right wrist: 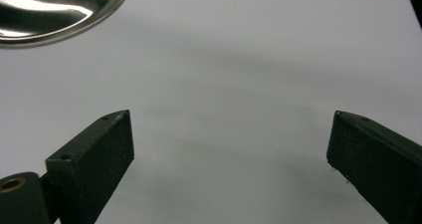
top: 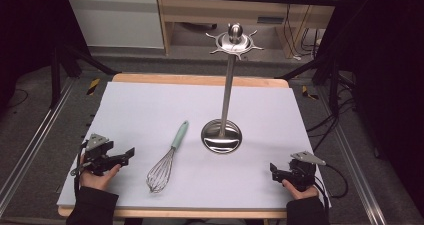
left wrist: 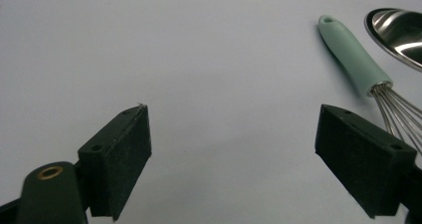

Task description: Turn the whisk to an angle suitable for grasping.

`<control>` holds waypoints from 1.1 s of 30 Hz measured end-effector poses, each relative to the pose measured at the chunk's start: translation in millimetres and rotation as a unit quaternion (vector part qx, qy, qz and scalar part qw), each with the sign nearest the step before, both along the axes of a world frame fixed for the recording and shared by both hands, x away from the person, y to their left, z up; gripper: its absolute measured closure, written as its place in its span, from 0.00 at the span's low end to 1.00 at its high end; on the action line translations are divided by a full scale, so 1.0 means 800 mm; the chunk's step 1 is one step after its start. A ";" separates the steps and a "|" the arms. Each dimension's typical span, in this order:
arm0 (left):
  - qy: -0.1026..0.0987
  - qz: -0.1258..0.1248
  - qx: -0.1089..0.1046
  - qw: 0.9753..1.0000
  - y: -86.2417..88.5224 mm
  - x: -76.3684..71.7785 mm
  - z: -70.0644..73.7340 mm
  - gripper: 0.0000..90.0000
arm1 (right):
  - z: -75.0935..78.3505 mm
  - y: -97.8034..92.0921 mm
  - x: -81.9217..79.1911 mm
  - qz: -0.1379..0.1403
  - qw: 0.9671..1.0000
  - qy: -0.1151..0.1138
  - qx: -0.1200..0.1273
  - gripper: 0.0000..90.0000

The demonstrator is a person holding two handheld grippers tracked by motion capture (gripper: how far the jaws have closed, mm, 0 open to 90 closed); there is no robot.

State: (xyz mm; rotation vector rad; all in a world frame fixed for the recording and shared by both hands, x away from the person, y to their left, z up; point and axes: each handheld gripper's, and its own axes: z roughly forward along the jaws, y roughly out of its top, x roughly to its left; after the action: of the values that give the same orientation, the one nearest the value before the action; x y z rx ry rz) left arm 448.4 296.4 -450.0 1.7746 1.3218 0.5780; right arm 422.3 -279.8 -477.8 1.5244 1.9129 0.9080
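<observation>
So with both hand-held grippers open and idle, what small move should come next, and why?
Probably swing the left hand-held gripper right toward the whisk and its green handle. Its jaws stand open with nothing between them, and it sits nearer the whisk than the right hand-held gripper.

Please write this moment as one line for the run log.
left gripper: open, empty | right gripper: open, empty | mint-handled wire whisk: flat on white mat | steel utensil stand: upright

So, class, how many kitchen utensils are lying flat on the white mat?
1: the whisk, left of the stand's round base, handle pointing away. Neither open gripper holds anything.
</observation>
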 end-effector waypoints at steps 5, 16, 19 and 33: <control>-0.006 -0.005 -0.009 1.000 0.000 -0.003 0.008 0.17 | 0.000 0.003 -0.002 0.014 1.000 -0.002 -0.002 0.05; -0.010 -0.032 -0.011 0.999 -0.017 -0.007 0.021 0.18 | -0.004 0.005 0.000 0.011 1.000 0.023 -0.013 0.08; -0.005 -0.041 -0.010 0.999 -0.026 -0.007 0.023 0.19 | -0.004 0.005 0.000 0.011 1.000 0.022 -0.018 0.08; 0.006 -0.070 0.001 0.998 -0.050 -0.002 0.032 0.22 | -0.003 0.006 0.000 0.013 1.000 0.017 -0.018 0.07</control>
State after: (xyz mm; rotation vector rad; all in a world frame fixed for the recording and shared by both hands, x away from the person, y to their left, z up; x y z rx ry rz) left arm 447.1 256.4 -424.8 1.8578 1.1933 0.4933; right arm 422.4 -274.7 -480.2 1.5072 1.9665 0.8585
